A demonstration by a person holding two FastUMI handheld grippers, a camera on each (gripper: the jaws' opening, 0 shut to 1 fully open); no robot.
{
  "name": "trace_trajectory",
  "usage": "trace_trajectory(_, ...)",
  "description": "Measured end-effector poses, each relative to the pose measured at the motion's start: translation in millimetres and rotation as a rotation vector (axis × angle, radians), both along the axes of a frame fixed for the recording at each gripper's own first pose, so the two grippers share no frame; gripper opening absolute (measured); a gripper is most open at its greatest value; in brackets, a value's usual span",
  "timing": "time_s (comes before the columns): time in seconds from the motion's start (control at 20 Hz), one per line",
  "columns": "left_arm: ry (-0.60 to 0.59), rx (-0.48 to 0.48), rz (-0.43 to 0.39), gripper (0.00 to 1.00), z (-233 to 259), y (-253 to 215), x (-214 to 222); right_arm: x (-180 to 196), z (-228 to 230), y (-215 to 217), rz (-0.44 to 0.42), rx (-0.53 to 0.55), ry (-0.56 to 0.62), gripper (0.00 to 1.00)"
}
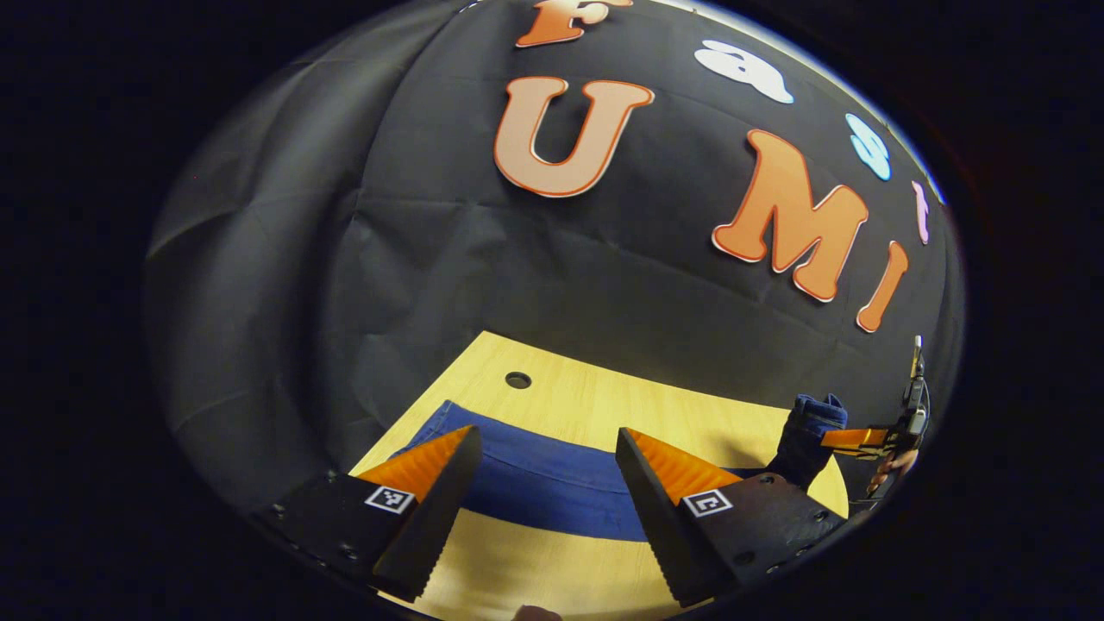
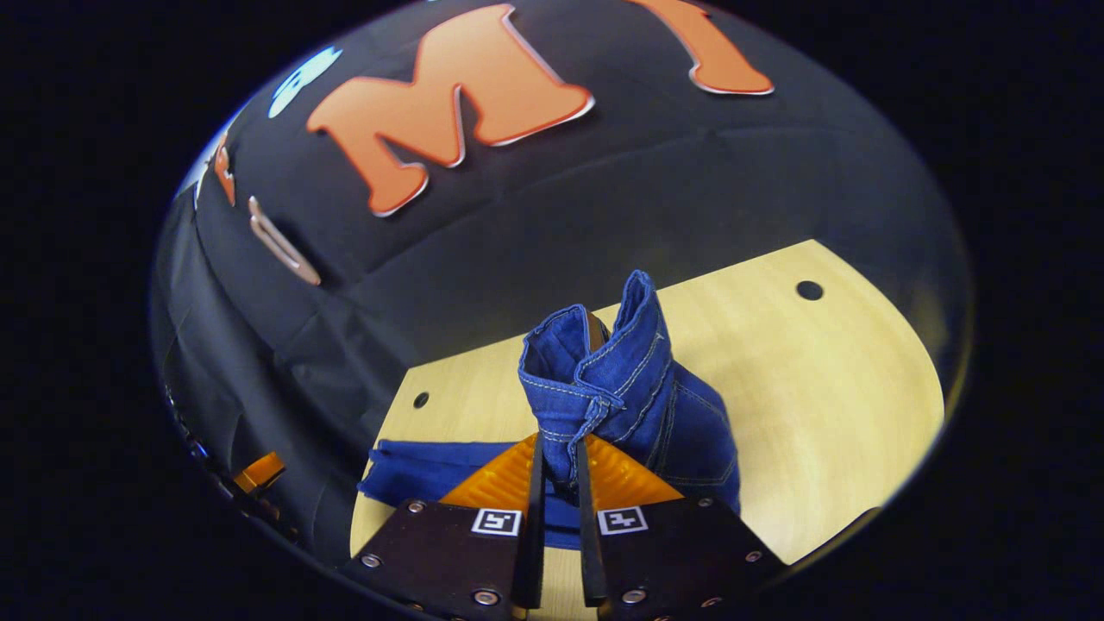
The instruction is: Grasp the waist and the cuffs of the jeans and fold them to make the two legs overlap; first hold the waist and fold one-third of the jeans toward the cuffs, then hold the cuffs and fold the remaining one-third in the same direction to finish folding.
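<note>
- In the right gripper view, the right claw (image 2: 556, 483) sits at the bottom centre of the frame with its two fingers drawn close together, both pressing on a bunched part of the jeans (image 2: 621, 388).
- The pinched denim stands up from the claw as a folded, stitched band, rising to the middle of the frame; I cannot tell for certain whether it is the waist or a cuff.
- The rest of the jeans trails down to the table (image 2: 828, 388) and lies flat as a blue strip toward the lower left of that view.
- In the left gripper view, the left claw (image 1: 548, 509) is at the bottom of the frame with its fingers spread wide apart and nothing between them.
- Beyond its fingers a flat band of the jeans (image 1: 543, 483) runs across the table (image 1: 604, 405) from left to right.
- At the right edge of the left gripper view, the right claw (image 1: 849, 438) holds the raised end of the denim above the table, with a hand (image 1: 893, 470) behind it.
- A round hole (image 1: 517, 379) shows in the table near the cloth wall, above the flat denim.
</note>
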State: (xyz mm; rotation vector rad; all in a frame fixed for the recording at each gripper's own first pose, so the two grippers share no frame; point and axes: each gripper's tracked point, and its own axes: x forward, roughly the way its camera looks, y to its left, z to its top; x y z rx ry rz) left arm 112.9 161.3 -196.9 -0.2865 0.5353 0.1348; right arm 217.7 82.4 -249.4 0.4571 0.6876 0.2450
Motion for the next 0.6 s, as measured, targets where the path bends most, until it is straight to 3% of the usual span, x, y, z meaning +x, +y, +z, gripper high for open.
trace_trajectory(0.2, 0.052, -0.036, 0.044, 0.97, -24, 22, -12, 6, -14, 63, 0.082, -0.031, 0.012, 0.18)
trace_trajectory(0.4, 0.121, -0.096, 0.084, 0.97, -51, 34, -18, -1, -50, 99, 0.148, -0.093, 0.091, 0.18)
trace_trajectory(0.5, 0.171, -0.146, 0.108, 0.98, -75, 42, -17, -13, -53, 121, 0.19, -0.051, 0.124, 0.18)
trace_trajectory(0.55, 0.189, -0.177, 0.116, 0.98, -86, 45, -16, -21, -47, 135, 0.21, -0.01, 0.129, 0.29)
trace_trajectory(0.6, 0.208, -0.202, 0.127, 0.98, -96, 47, -16, -23, -38, 146, 0.223, 0.016, 0.113, 0.6)
